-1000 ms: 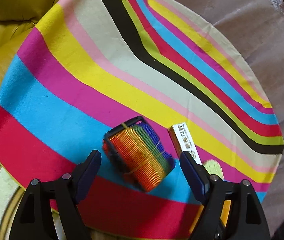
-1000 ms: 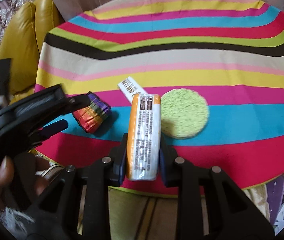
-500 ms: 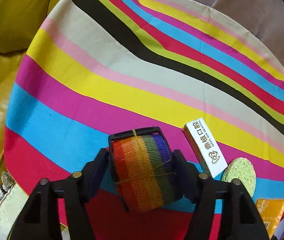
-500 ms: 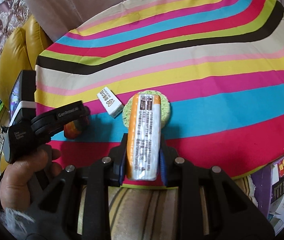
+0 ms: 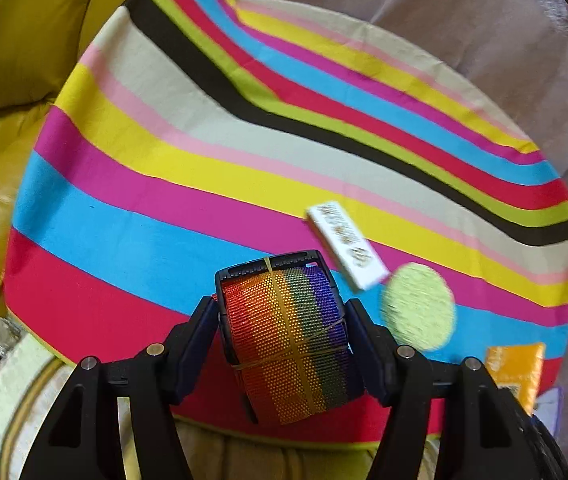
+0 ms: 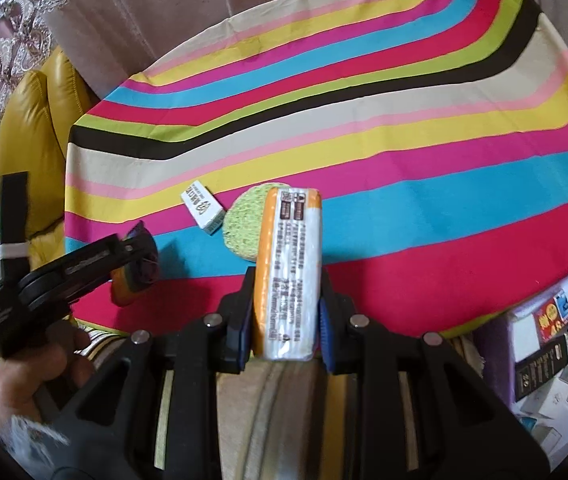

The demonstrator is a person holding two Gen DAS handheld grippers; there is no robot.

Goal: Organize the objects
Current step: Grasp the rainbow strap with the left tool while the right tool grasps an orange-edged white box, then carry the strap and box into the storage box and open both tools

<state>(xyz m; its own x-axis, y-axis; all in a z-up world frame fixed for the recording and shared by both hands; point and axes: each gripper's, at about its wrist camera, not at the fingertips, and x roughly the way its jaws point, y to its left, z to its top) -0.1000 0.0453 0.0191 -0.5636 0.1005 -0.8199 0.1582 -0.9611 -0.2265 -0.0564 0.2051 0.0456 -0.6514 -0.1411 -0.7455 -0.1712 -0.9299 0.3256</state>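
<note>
Left wrist view: the left tongs [image 5: 284,336] pinch a rolled rainbow strap [image 5: 290,340] with a black buckle, held above the near edge of the striped worktop [image 5: 164,184]. The right tongs [image 6: 284,316] are pressed on an orange-and-white packet [image 6: 288,272] whose small print is unreadable. On the worktop, a white box [image 6: 202,208] with illegible characters lies just beside a green round sponge [image 6: 246,220].

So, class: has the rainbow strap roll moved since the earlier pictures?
Yes. The rainbow strap roll, clamped in the left tool, has come off the striped cloth's blue band, towards its near edge.
</note>
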